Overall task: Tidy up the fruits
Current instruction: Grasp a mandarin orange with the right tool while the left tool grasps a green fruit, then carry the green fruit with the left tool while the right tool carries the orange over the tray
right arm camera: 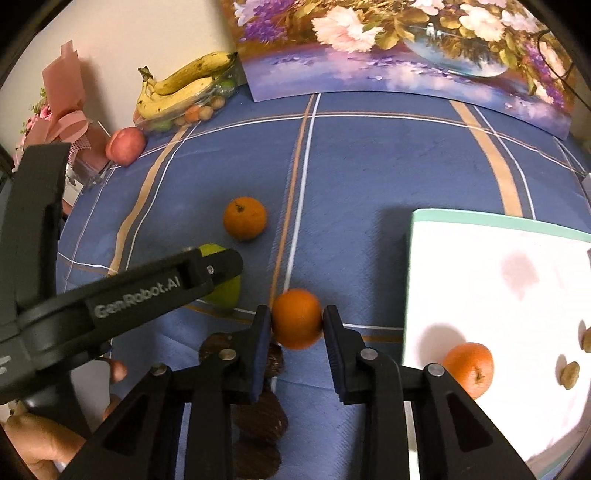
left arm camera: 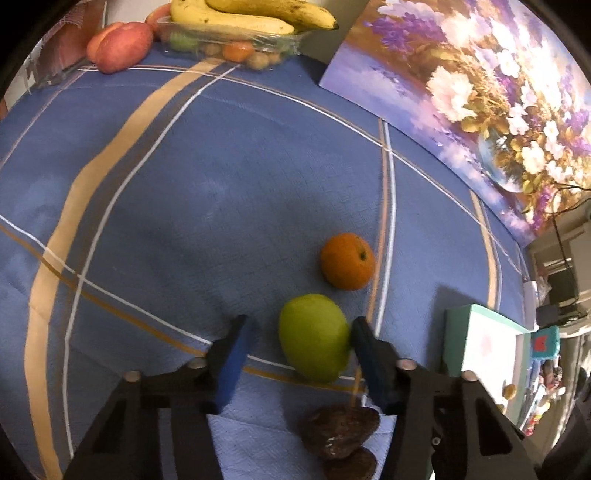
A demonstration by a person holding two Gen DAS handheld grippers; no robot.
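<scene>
In the left wrist view, a green apple [left arm camera: 314,338] lies on the blue checked cloth between the fingers of my left gripper [left arm camera: 301,332]. The jaws are open; the right finger touches the apple and the left finger stands apart. An orange [left arm camera: 347,261] lies just beyond. In the right wrist view, my right gripper [right arm camera: 297,325] is shut on another orange [right arm camera: 297,318], held above the cloth. A white box [right arm camera: 498,295] at the right holds one orange [right arm camera: 469,368] and small brown fruits [right arm camera: 569,374]. The left gripper's arm [right arm camera: 166,288] covers part of the apple [right arm camera: 225,291].
Bananas [left arm camera: 251,16] on a clear tray of small fruits [left arm camera: 229,48] and a red apple [left arm camera: 120,46] sit at the far left corner. Dark brown lumps [left arm camera: 338,430] lie on a paper napkin under the grippers. A flower painting [right arm camera: 406,48] leans along the back edge.
</scene>
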